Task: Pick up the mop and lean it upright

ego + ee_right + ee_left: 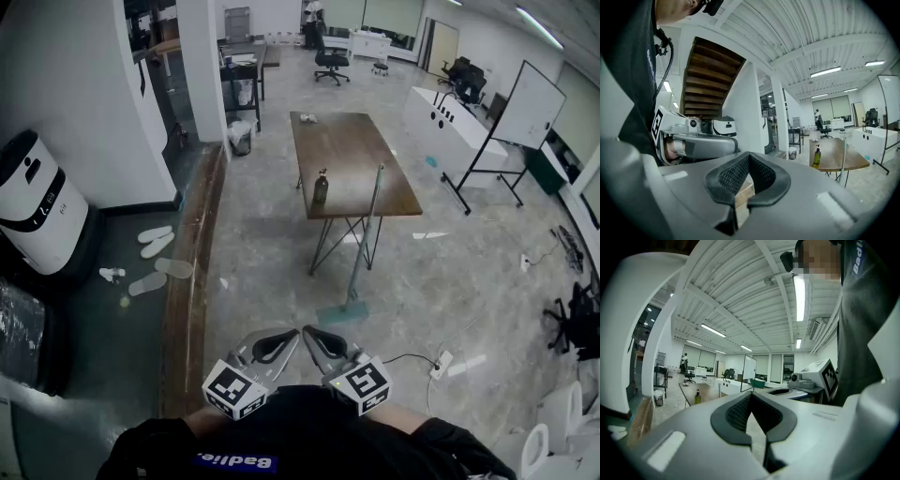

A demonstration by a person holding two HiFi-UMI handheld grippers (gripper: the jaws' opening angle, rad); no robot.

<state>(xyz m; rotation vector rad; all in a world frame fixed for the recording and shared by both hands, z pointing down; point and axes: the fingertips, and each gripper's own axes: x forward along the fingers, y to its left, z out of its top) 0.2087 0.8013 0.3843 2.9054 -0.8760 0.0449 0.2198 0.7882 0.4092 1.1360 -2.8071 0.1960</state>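
The mop stands upright against the front edge of the brown table (352,141). Its pale green handle (367,234) rises from a flat head (339,314) on the floor. The handle also appears in the right gripper view (843,157) and faintly in the left gripper view (719,390). Both grippers are held close to the person's body, well short of the mop. The left gripper (281,339) (751,397) is shut with nothing in it. The right gripper (314,336) (749,157) is shut and empty too, just beside the left one.
A dark bottle (321,187) stands on the table near the mop. A wooden ledge (192,272) runs along the left, with slippers (155,242) and a white machine (33,202) beyond it. A whiteboard (525,108) stands at right. A power strip (441,364) lies on the floor.
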